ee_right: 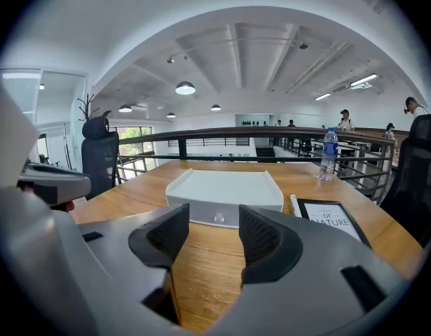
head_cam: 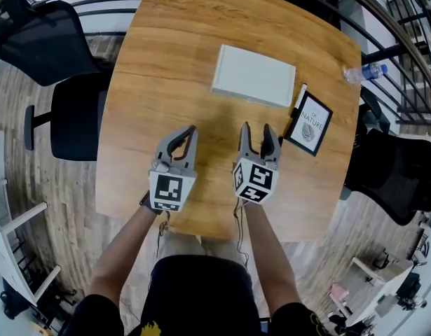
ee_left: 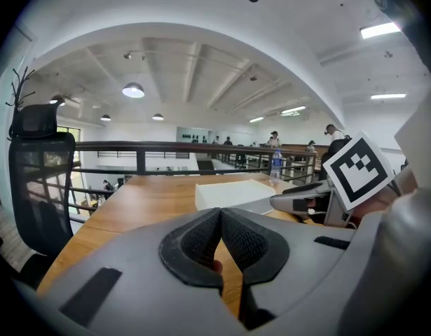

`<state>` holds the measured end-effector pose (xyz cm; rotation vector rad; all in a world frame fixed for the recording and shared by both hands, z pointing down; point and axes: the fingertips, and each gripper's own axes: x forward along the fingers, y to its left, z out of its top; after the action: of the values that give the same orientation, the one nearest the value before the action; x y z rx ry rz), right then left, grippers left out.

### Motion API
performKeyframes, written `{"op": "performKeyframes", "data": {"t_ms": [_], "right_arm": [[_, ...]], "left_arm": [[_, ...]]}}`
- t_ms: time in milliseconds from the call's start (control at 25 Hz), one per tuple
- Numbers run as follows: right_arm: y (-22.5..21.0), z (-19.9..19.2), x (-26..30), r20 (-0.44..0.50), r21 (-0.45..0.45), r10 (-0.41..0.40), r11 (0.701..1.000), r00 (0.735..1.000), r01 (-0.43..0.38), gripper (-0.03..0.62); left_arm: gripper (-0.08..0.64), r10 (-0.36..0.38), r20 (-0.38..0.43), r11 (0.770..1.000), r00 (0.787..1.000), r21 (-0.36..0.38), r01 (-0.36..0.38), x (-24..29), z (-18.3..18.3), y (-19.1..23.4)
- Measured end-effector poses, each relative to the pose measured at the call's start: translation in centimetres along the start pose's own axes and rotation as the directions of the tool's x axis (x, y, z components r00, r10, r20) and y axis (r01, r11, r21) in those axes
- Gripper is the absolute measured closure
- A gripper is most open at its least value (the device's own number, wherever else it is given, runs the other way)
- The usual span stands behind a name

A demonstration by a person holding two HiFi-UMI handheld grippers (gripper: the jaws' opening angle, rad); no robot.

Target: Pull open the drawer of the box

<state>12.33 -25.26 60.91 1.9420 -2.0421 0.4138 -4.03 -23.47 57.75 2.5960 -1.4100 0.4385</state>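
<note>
Approaching the drawer is the step in hand. The box (head_cam: pixel 254 75) lies flat near the middle of the tabletop (head_cam: pixel 159 54) with its drawer shut and the small knob (ee_right: pixel 217 218) facing the person. The right tongs (head_cam: pixel 256 129) stand wide open and empty, well short of the box, with the knob lined up between the jaws. Hold that line, close on the knob alone, then pull straight back and level. The box looks light and may slide. The left tongs (head_cam: pixel 190 133), closed tip to tip on nothing, could brace its top.

The tabletop is smooth wood with rounded corners. A framed print (head_cam: pixel 310 123) lies just right of the box, and a water bottle (head_cam: pixel 364 72) lies near the far right edge. Black office chairs (head_cam: pixel 75 114) flank the tabletop, and a railing (ee_right: pixel 222 133) runs beyond it.
</note>
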Motion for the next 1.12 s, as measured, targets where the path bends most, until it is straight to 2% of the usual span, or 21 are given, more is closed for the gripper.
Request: {"op": "performKeyframes", "data": {"t_ms": [240,400,560,880,1000,1120], "right_arm": [[-0.5,-1.8,4.0,-0.036,0.016,-0.006,1.000,0.999,0.006,0.391],[-0.6,-3.6,6.2,-0.071,-0.024,-0.003,1.000,0.997,0.002,0.402],[-1.0,-4.8,7.8,-0.086,-0.007,-0.029,1.000,0.996,0.029,0.417],[-1.3,-5.3,10.3,-0.102,0.018,-0.045,0.999,0.994,0.047,0.445],[-1.6,-5.1,10.7,-0.101,0.006,-0.062,0.998,0.993,0.063,0.477],[-1.5,-5.0,10.8,-0.101,-0.002,-0.061,0.998,0.993,0.061,0.477]], "left_arm": [[0.543,0.017,0.001,1.000,1.000,0.001,-0.017,1.9,-1.5,0.7],[0.543,0.061,-0.011,0.998,0.998,-0.028,-0.061,3.0,-2.7,2.1],[0.543,0.076,-0.022,0.996,0.997,-0.050,-0.077,3.4,-3.3,2.7],[0.543,0.053,-0.029,0.996,0.998,-0.065,-0.055,3.9,-3.8,0.8],[0.543,0.042,-0.033,0.997,0.999,-0.069,-0.045,3.8,-4.1,0.6],[0.543,0.038,-0.040,0.997,0.998,-0.069,-0.041,3.6,-4.4,0.5]]}}
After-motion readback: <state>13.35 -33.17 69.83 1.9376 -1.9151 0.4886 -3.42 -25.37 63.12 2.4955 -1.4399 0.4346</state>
